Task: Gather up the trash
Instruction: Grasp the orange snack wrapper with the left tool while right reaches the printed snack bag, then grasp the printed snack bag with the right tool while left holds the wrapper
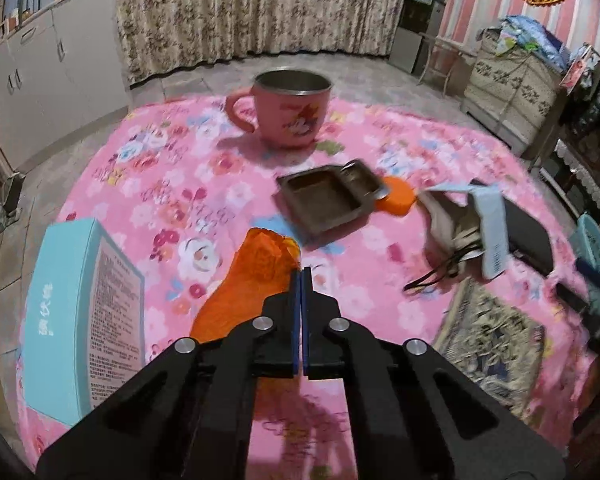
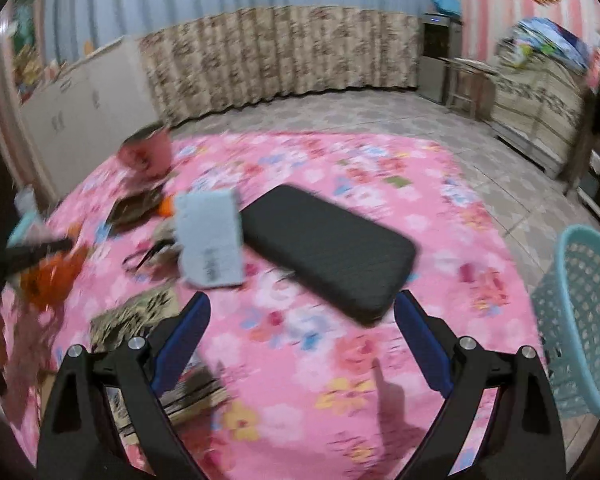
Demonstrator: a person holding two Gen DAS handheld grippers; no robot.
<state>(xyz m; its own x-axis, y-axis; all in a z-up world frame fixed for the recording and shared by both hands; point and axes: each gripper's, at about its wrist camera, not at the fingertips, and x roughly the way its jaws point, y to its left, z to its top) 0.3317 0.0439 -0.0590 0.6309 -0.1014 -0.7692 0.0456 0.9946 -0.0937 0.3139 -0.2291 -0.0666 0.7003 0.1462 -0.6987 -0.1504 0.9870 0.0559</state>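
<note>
My left gripper (image 1: 301,270) is shut on a crumpled orange wrapper (image 1: 252,280) and holds it over the pink flowered tablecloth (image 1: 172,184). The wrapper also shows blurred at the left of the right wrist view (image 2: 48,280). My right gripper (image 2: 302,300) is open and empty above the cloth, just short of a black flat case (image 2: 328,252). A light blue small box (image 2: 210,240) lies left of the case on a grey pouch (image 1: 448,216). A teal mesh basket (image 2: 584,320) stands off the table's right edge.
A pink mug (image 1: 288,108) stands at the far side. A dark square dish (image 1: 324,200) lies on an orange piece (image 1: 398,196). A teal box (image 1: 80,312) lies at the left. A patterned booklet (image 1: 496,344) lies at the right.
</note>
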